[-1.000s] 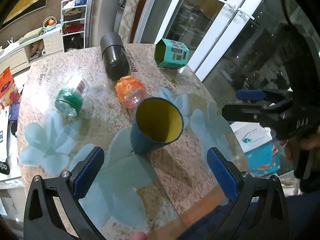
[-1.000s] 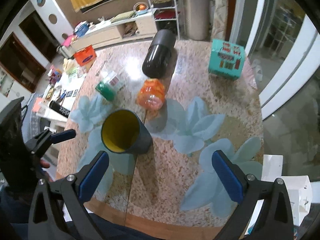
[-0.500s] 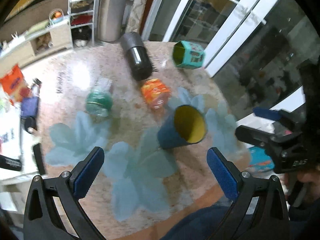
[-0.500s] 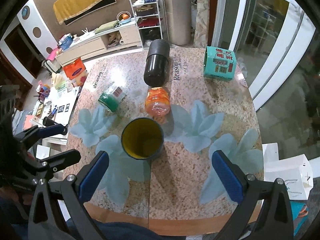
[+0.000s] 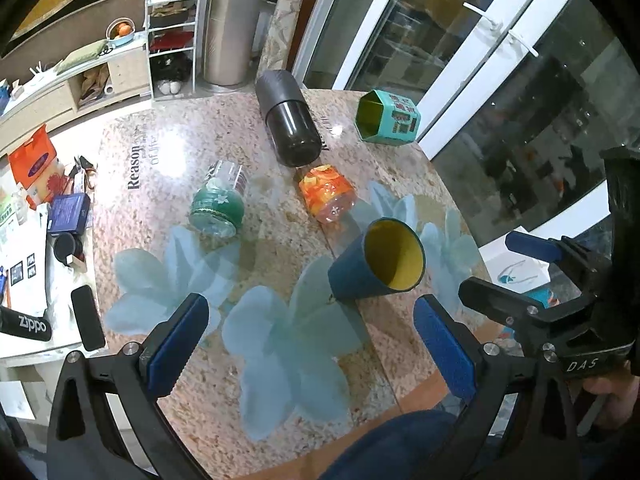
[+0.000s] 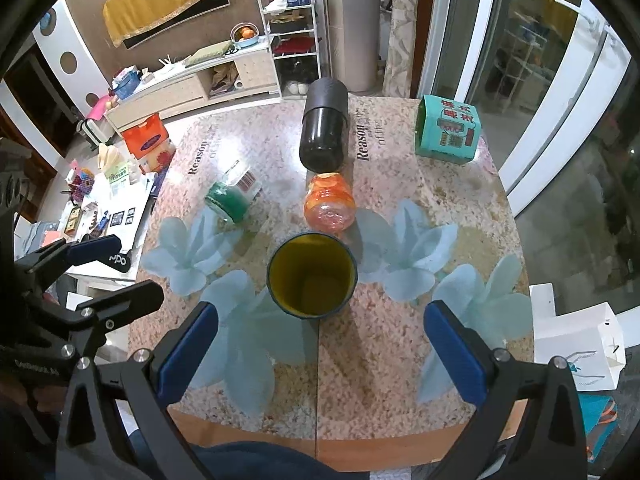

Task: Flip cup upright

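A dark blue cup with a yellow inside [image 5: 376,268] [image 6: 312,276] stands upright, mouth up, on the flower-patterned table [image 5: 280,360] [image 6: 400,320] near its front middle. My left gripper [image 5: 308,344] is open and empty, held above the table's near-left part; it shows in the right wrist view [image 6: 104,272] at the left. My right gripper [image 6: 320,352] is open and empty, above and just in front of the cup; it shows in the left wrist view [image 5: 516,272] at the right.
Behind the cup lie an orange plastic jar [image 6: 330,204], a green-lidded jar [image 6: 234,196] and a big black cylinder [image 6: 324,128], all on their sides. A teal box [image 6: 446,130] sits at the back right. A low side table with clutter [image 5: 40,240] stands left.
Both grippers have pulled up and back from the cup, so more of the table shows. The cup stands where it was. Both stay open.
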